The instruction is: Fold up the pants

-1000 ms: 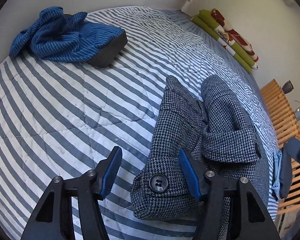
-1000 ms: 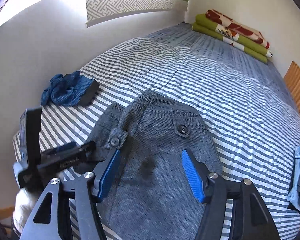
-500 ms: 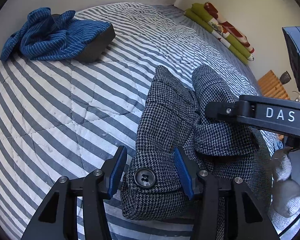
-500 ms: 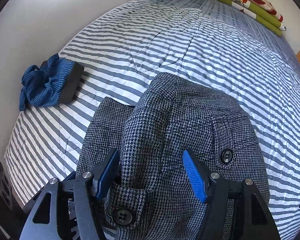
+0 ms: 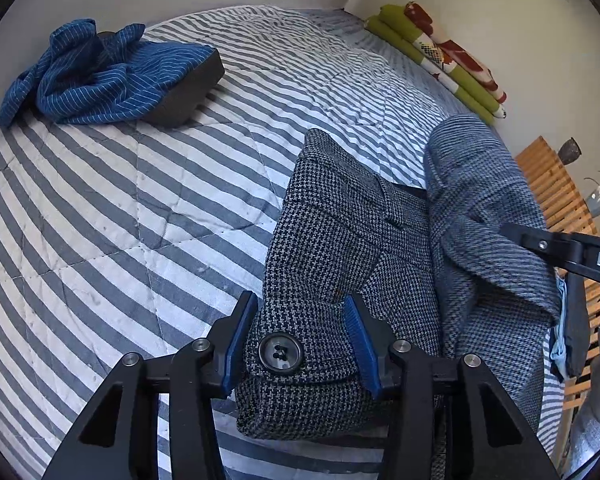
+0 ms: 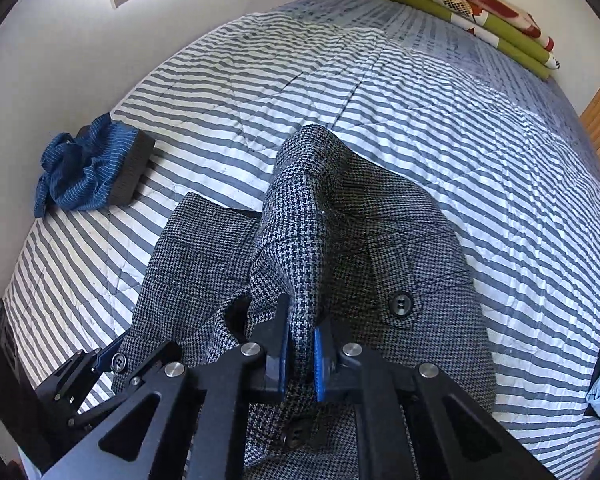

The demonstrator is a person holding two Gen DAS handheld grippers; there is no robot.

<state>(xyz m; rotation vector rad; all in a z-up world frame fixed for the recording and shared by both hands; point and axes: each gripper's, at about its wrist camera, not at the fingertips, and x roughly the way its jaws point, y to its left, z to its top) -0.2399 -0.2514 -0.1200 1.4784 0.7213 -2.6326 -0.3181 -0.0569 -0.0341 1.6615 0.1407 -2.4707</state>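
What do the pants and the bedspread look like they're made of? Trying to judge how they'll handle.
Pants: likely wool or a wool blend, matte; the sign is a small black-and-grey houndstooth weave that holds thick, rounded folds. Bedspread: probably quilted cotton, matte; the sign is grey and white stripes crossed by stitched diagonal lines with slight puckering.

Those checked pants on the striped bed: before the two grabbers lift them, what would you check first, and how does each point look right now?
1. Right gripper pinched on a ridge of the pants: ok, cloth sits between the blue pads.
2. Left gripper around the buttoned waistband corner: not ok yet, jaws closing, pads not clearly pressing.
3. Button clear of the left pads: ok, it lies between them.
4. Blue striped cloth away from the pants: ok, apart at the far corner.
5. Pants flat on the bedspread: not ok, bunched and humped.
6. Pant legs: cannot tell, out of view.
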